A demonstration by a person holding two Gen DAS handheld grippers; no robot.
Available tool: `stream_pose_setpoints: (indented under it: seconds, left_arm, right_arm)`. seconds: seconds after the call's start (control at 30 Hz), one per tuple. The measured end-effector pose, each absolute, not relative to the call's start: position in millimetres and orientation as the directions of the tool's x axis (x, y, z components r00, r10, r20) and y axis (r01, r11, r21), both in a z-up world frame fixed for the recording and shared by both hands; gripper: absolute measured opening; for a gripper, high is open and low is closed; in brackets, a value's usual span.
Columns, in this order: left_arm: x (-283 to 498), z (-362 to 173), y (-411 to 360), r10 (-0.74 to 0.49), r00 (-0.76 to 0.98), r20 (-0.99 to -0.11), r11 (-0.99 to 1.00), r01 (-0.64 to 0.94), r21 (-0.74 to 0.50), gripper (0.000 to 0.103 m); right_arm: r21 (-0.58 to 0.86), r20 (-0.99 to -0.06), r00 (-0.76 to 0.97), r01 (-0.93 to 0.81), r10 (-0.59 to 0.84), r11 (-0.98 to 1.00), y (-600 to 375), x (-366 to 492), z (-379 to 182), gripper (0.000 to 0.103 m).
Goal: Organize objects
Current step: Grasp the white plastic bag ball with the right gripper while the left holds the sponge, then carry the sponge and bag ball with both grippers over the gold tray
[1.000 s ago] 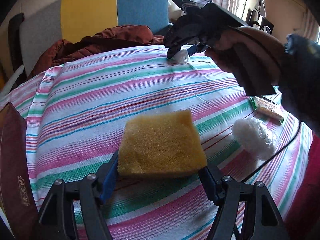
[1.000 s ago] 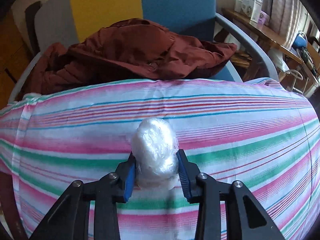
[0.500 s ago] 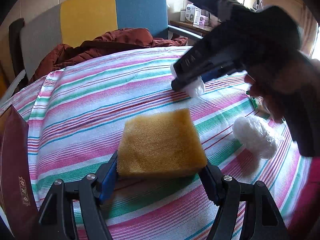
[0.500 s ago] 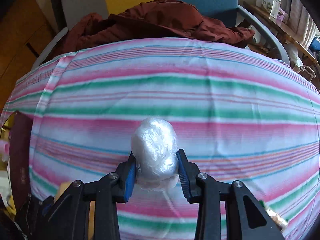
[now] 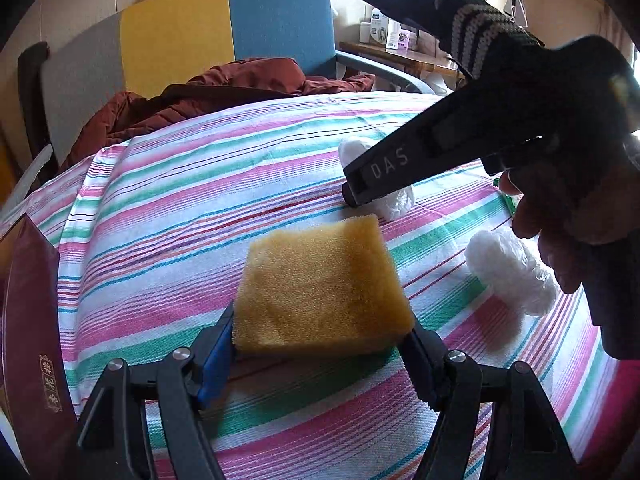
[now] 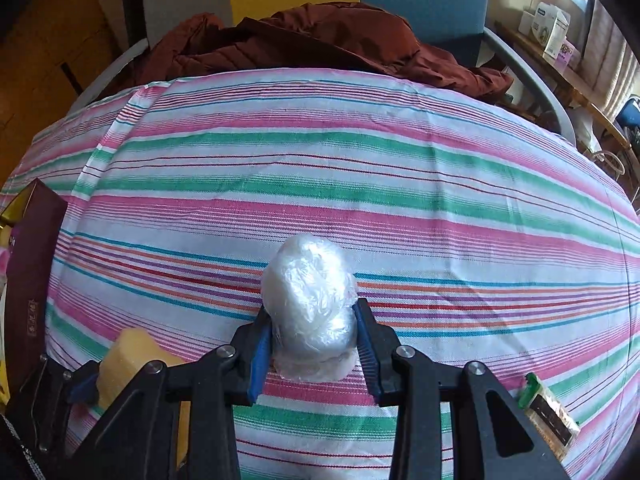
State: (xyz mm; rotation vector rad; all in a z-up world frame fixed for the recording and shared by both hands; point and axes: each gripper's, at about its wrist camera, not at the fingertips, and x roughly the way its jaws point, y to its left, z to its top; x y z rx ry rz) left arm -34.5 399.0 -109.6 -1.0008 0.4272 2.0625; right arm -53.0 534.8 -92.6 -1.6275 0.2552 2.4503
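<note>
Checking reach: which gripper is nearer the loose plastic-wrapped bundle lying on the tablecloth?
Right. The right gripper hovers just beyond the loose bundle, holding another bundle; the left gripper sits farther off, clamping the yellow sponge.

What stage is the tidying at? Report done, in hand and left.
Done: nothing looks clearly sorted yet. In hand: the left gripper is clamped on the yellow sponge, the right gripper on a plastic-wrapped white ball, both over the striped cloth. Left: a second wrapped ball and a green-edged packet lie loose; the dark red box stands at the edge.
</note>
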Motion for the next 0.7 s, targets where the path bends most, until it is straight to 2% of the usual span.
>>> stream_pose_setpoints:
  seconds: [0.7]
  left_arm:
    - [-34.4, -110.5, 400.3, 0.507, -0.379, -0.774, -0.632, -0.774, -0.036, 0.075]
  right_arm:
    - [0.014, -0.918, -0.39, -0.212, 0.072, -0.977, 531.0, -55.1, -96.1, 0.038]
